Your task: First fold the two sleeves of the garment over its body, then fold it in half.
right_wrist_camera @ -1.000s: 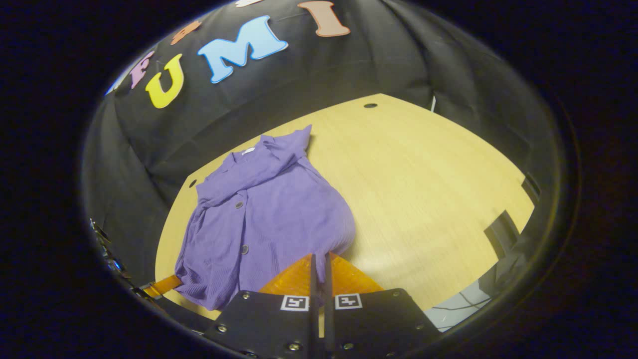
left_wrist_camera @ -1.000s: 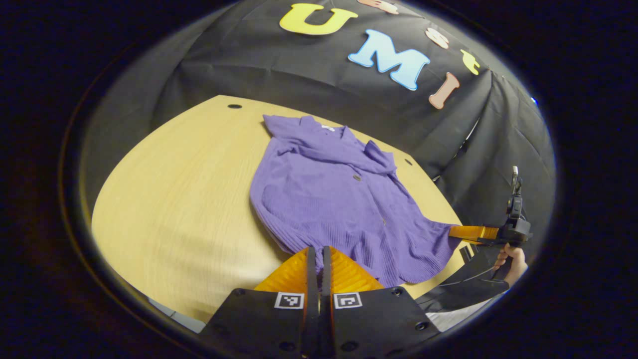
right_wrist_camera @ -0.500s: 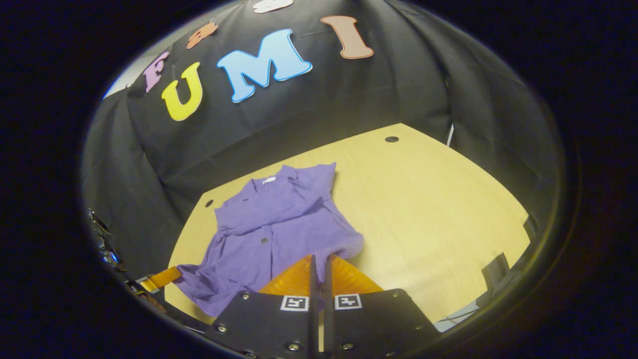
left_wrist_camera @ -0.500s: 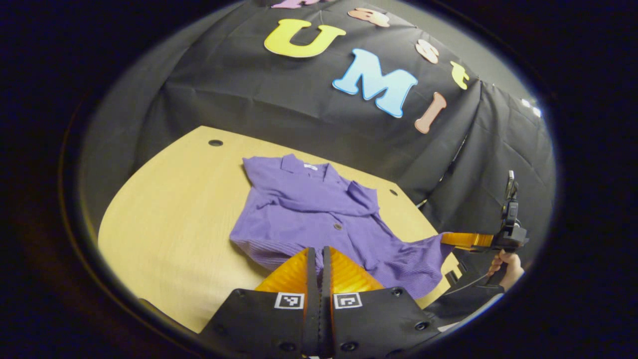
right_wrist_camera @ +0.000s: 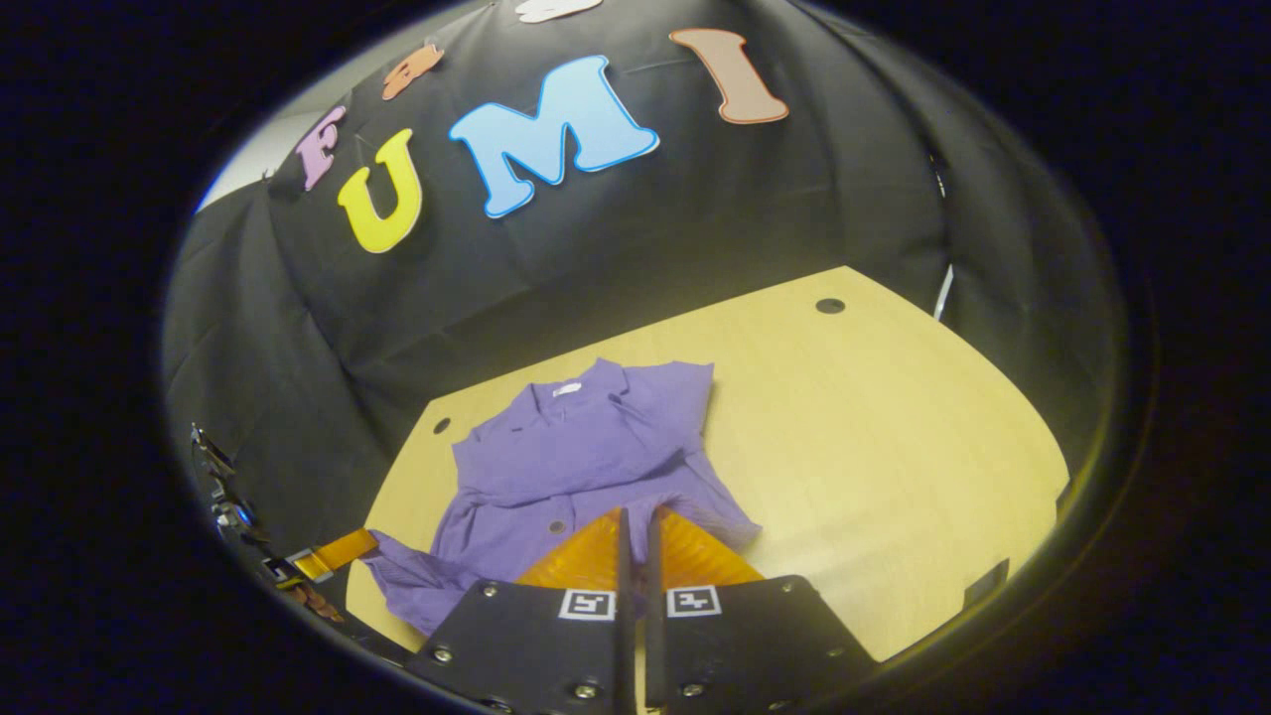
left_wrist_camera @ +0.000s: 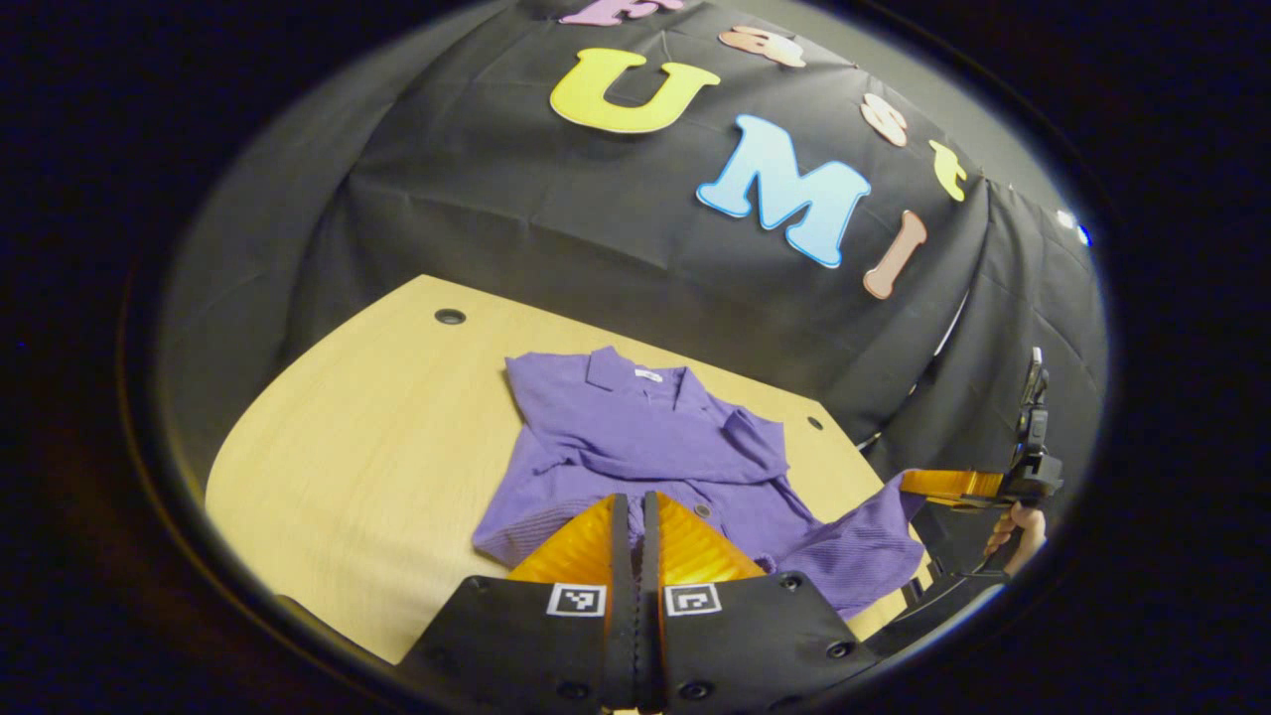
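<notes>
Purple ribbed knit garment, a collared button-front top, lies on a pale wood-grain table with both sleeves folded across its chest and its hem lifted off the tabletop. Left gripper has its ridged orange fingers pressed together on one hem corner, the cloth rising just ahead of the tips. Right gripper likewise pinches the other hem corner between its closed orange fingers. From the left gripper view, the right gripper appears off to the fingers' right, a hand on its handle, the ribbed hem stretched taut toward it. Small round holes dot the table's far edge, beyond the collar.
</notes>
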